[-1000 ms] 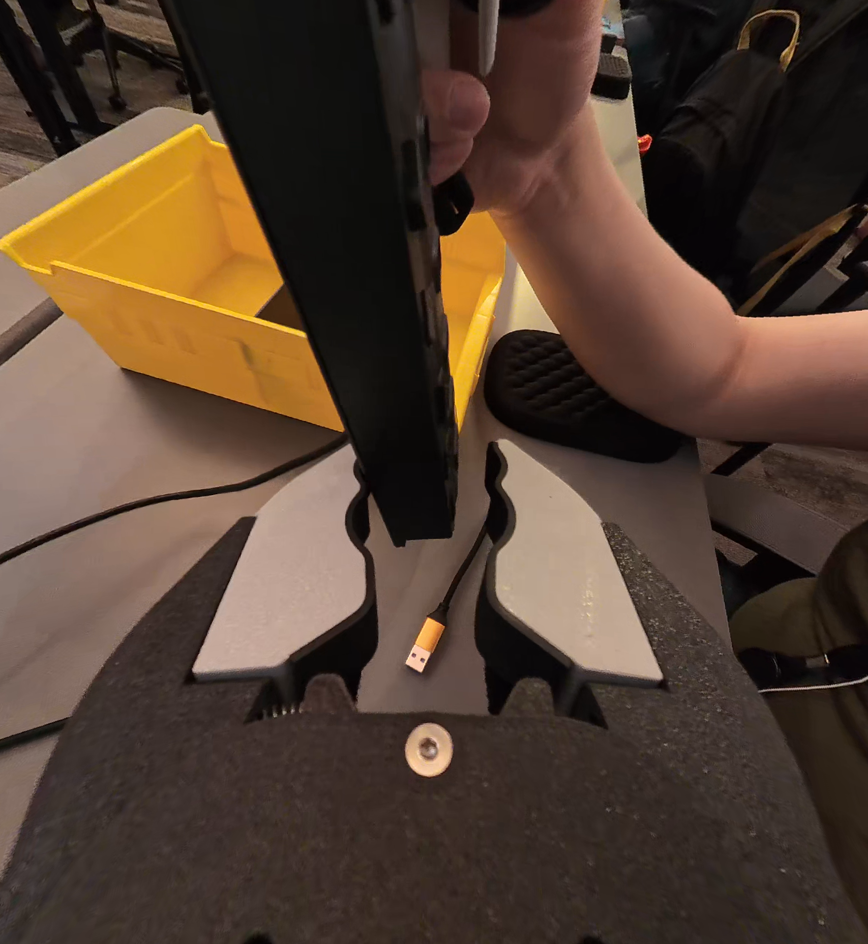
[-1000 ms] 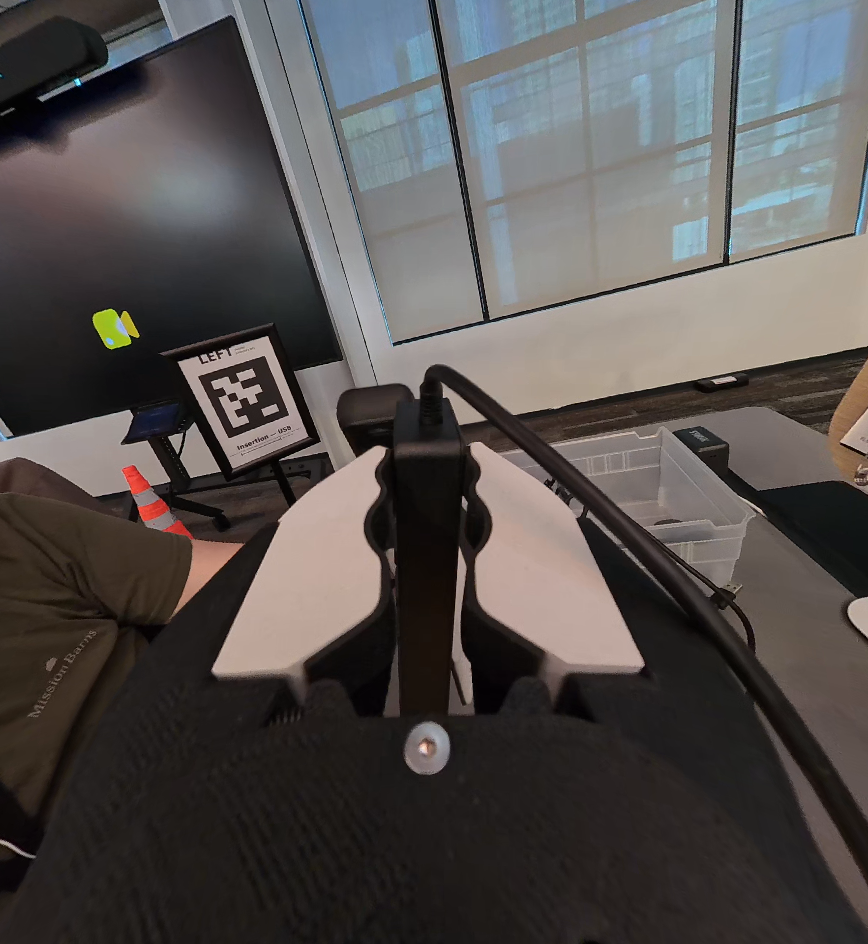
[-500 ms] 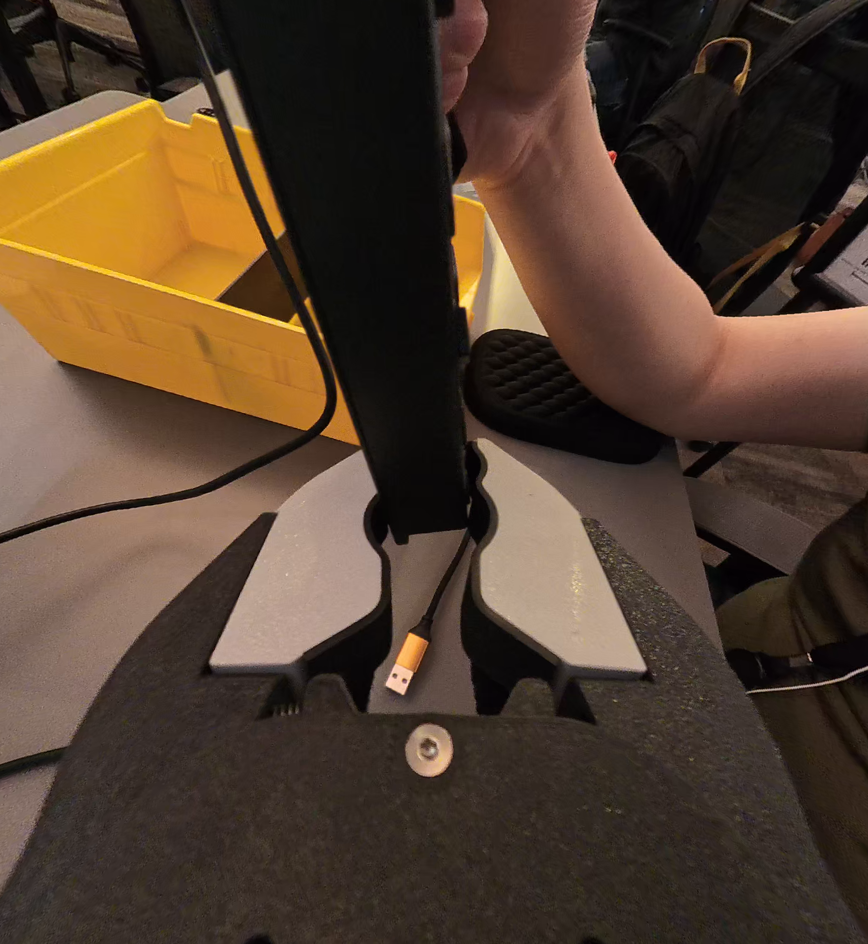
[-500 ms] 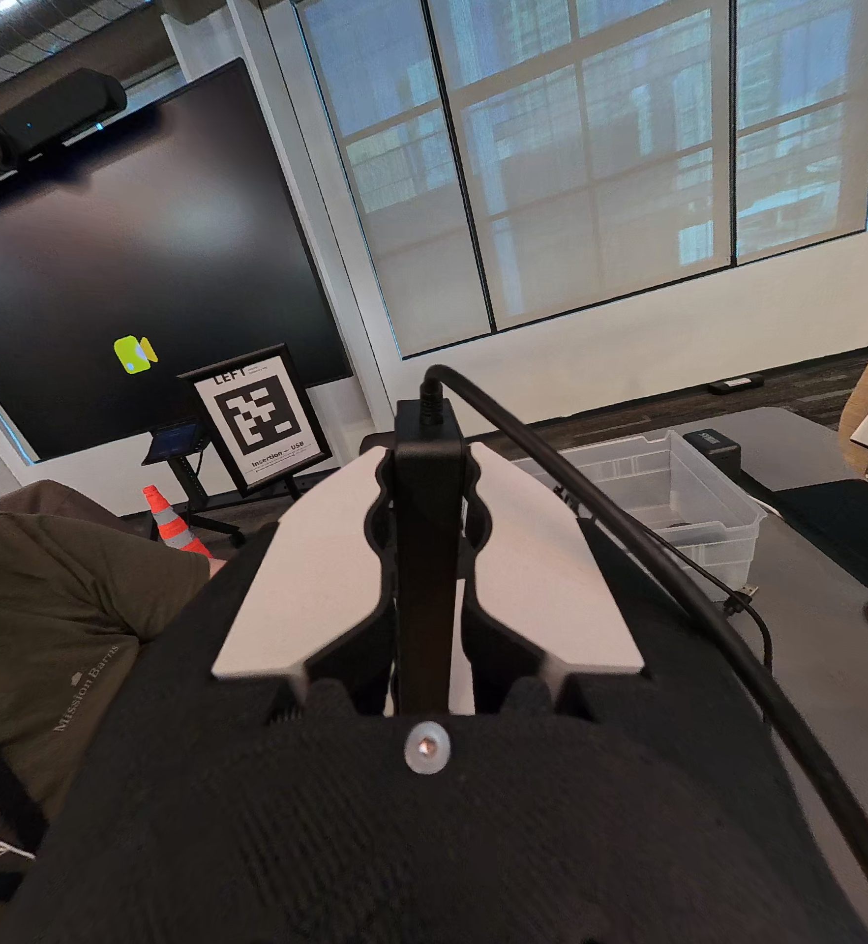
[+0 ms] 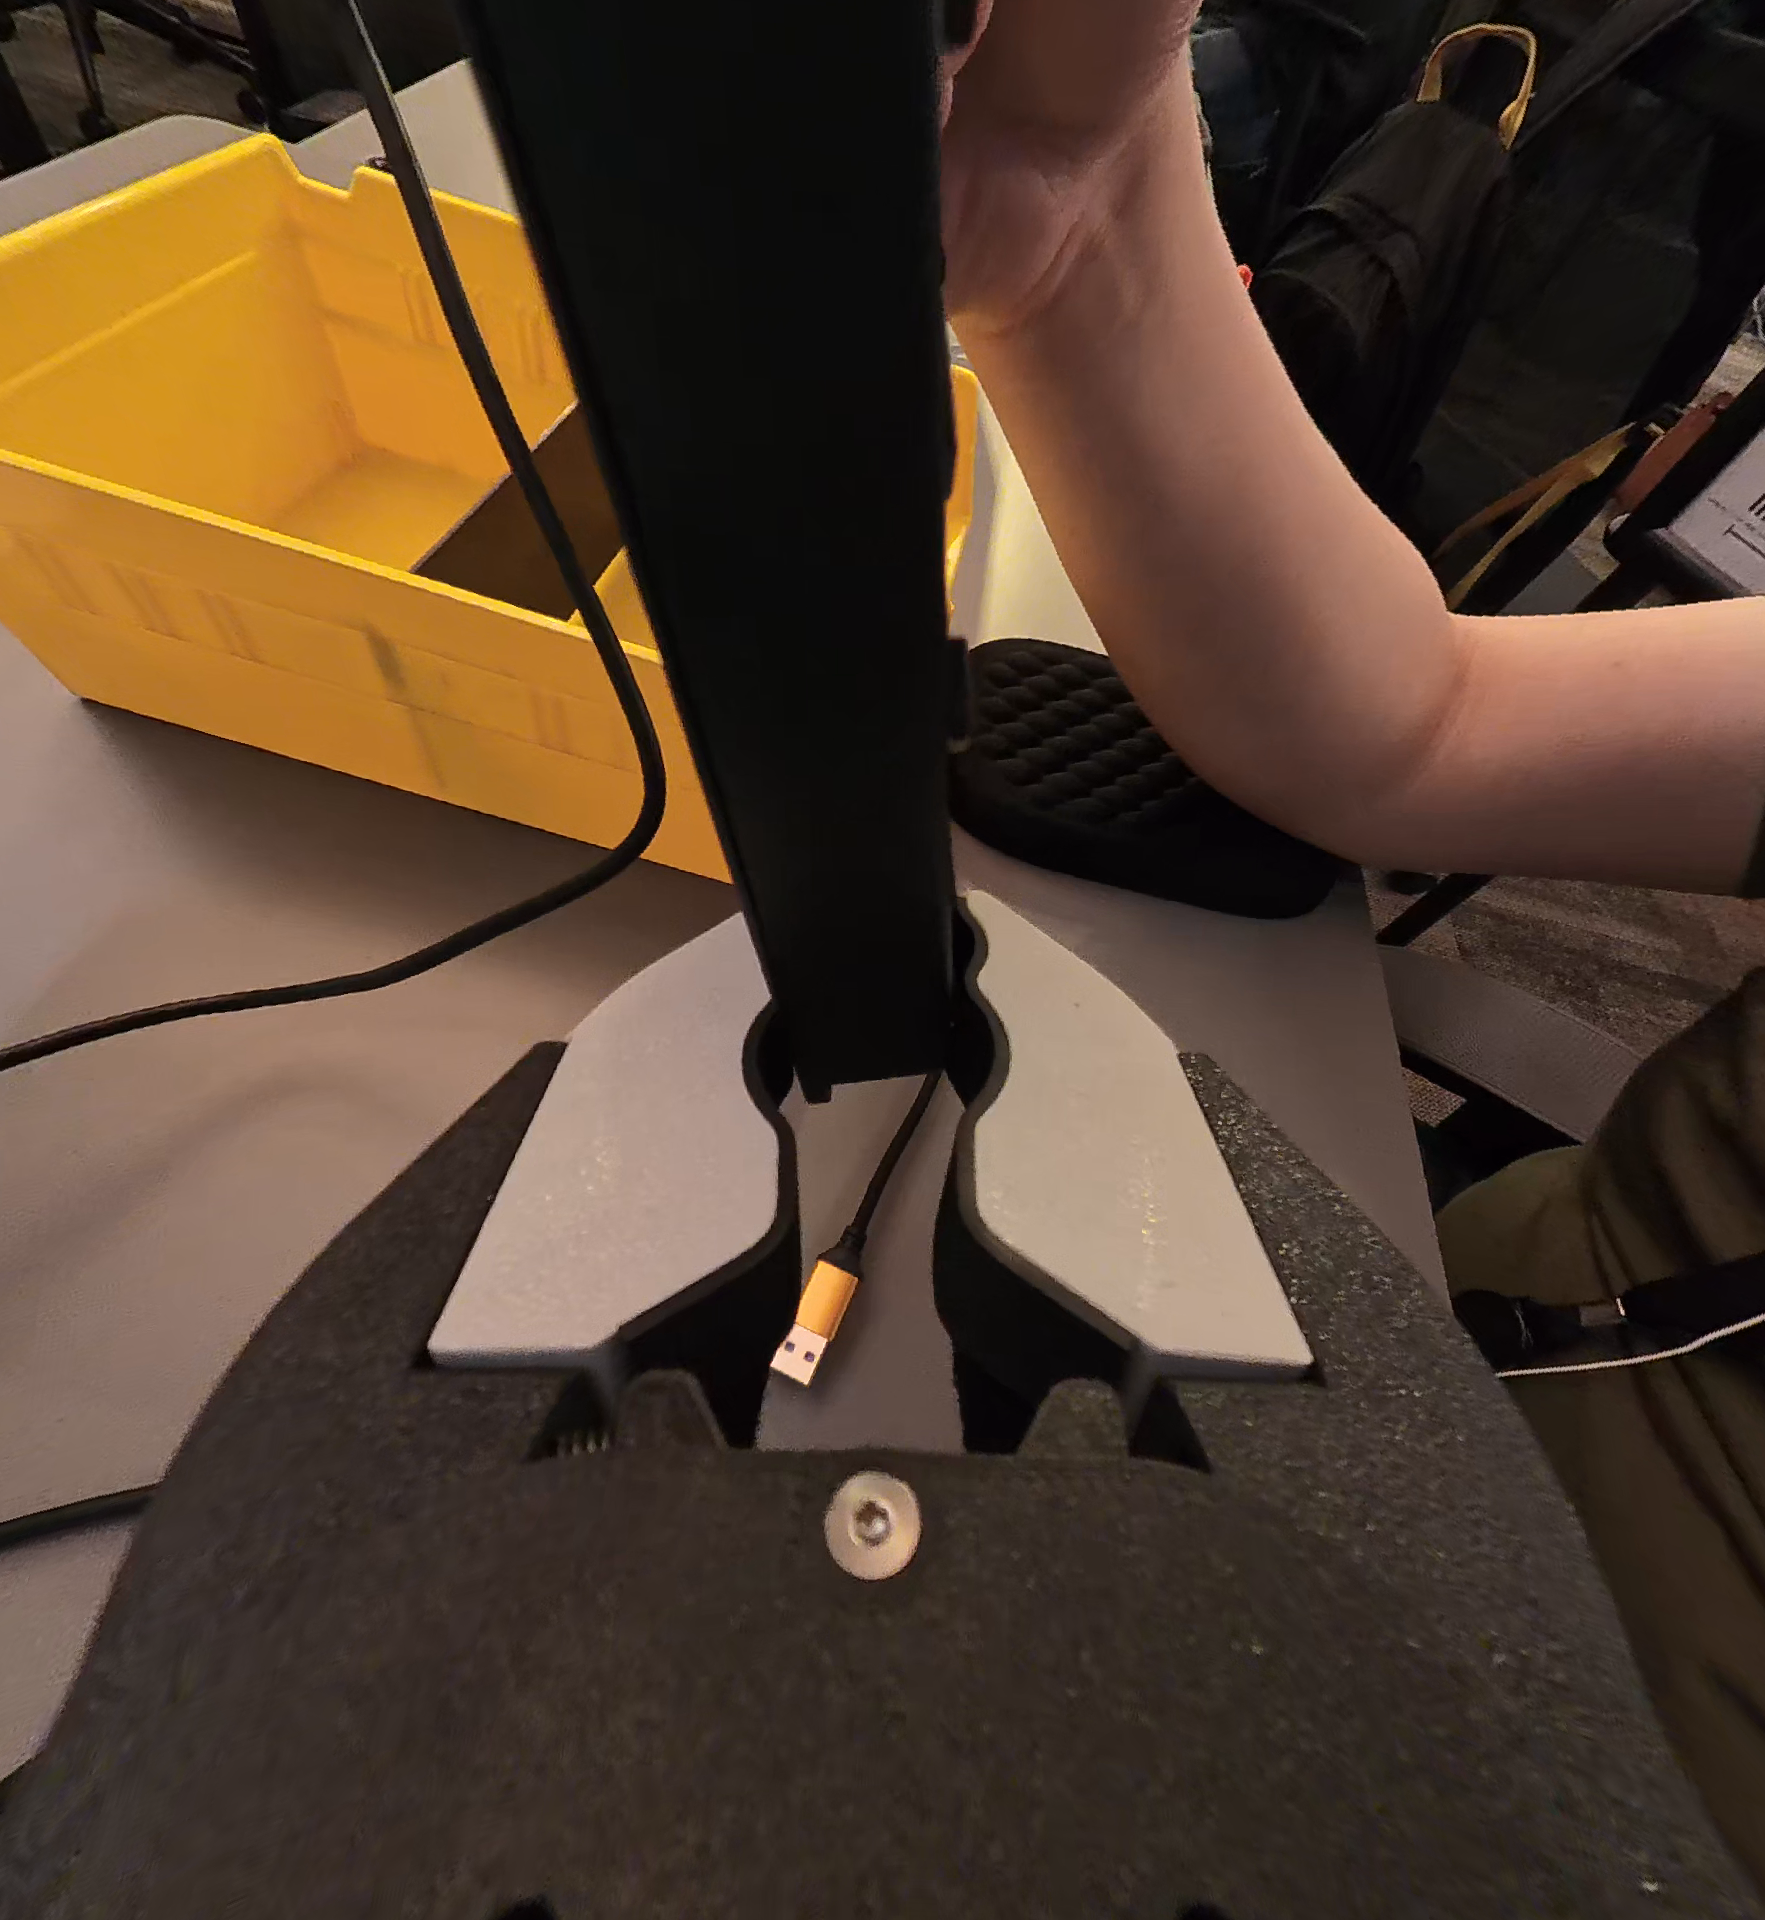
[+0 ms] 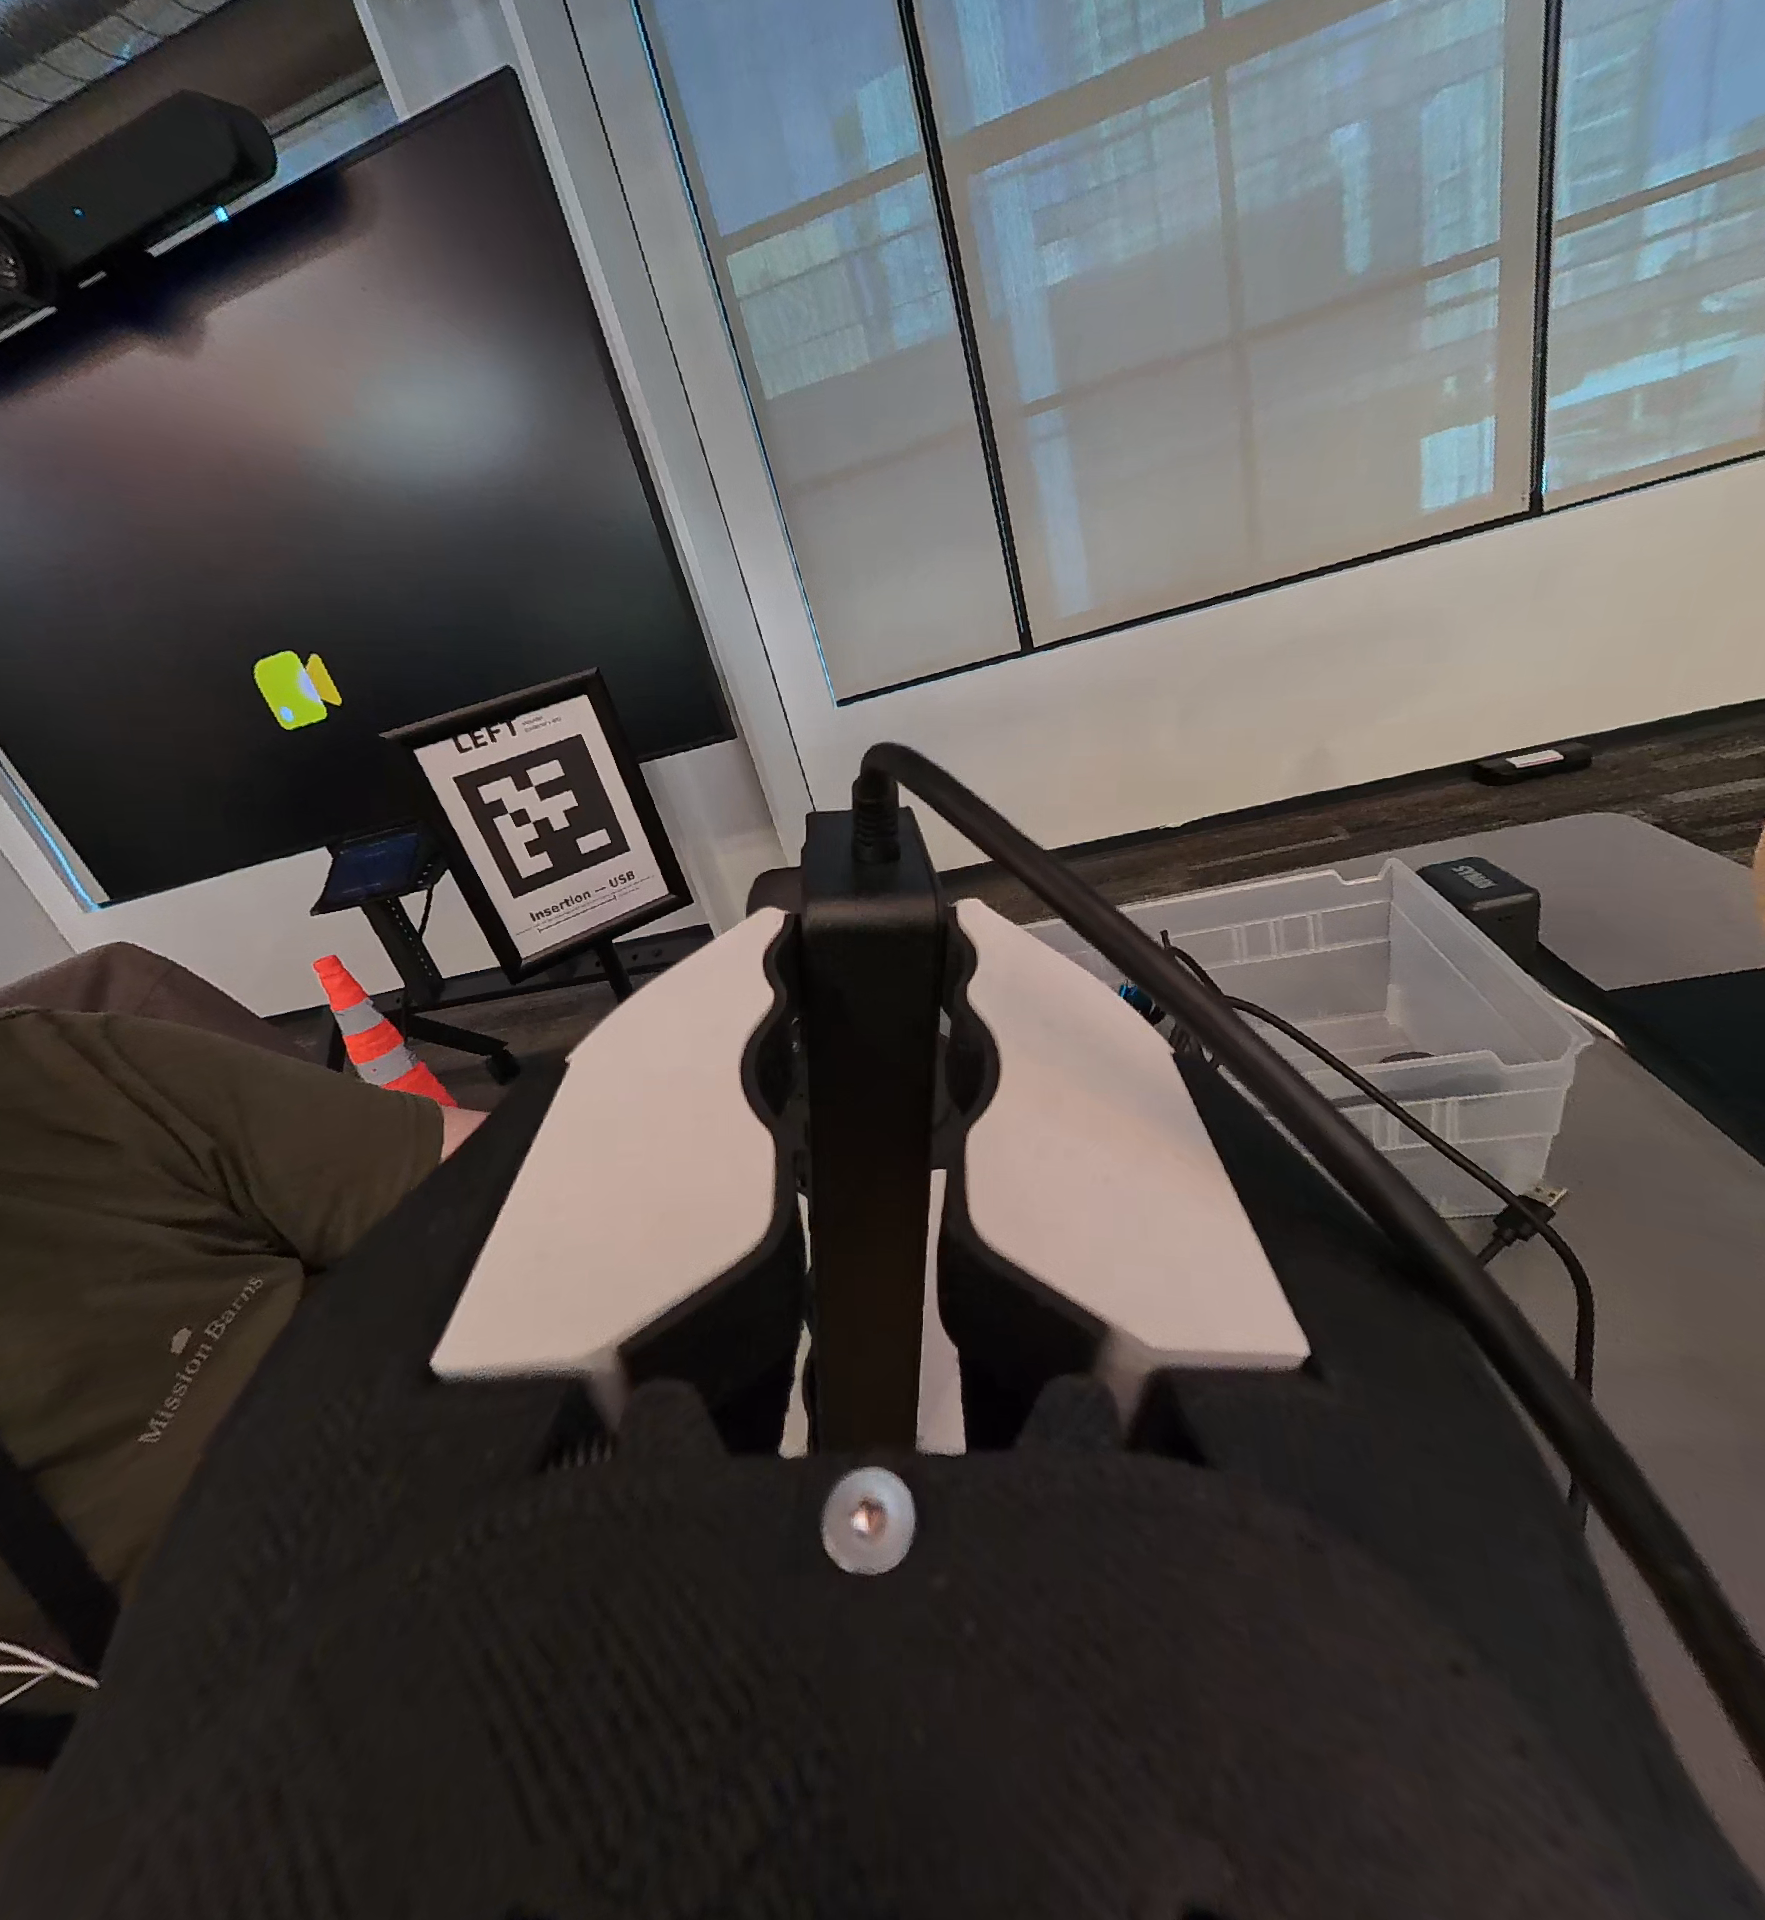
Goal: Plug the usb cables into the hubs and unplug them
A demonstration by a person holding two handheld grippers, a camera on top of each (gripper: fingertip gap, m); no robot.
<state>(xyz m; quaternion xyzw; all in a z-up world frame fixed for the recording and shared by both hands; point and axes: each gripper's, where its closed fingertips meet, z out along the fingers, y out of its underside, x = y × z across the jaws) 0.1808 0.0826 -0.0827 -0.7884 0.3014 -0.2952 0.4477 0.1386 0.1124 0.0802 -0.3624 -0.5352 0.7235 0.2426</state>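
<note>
My right gripper clamps the black hub upright while my left gripper closes narrowly around its lower end, so next I must grasp the orange USB plug (lying loose, 1 cable) nearby.

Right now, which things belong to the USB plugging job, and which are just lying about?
Job: black hub; its black cable; orange USB plug.
Lying about: yellow bin; clear bin; black padded rest; traffic cone.
</note>
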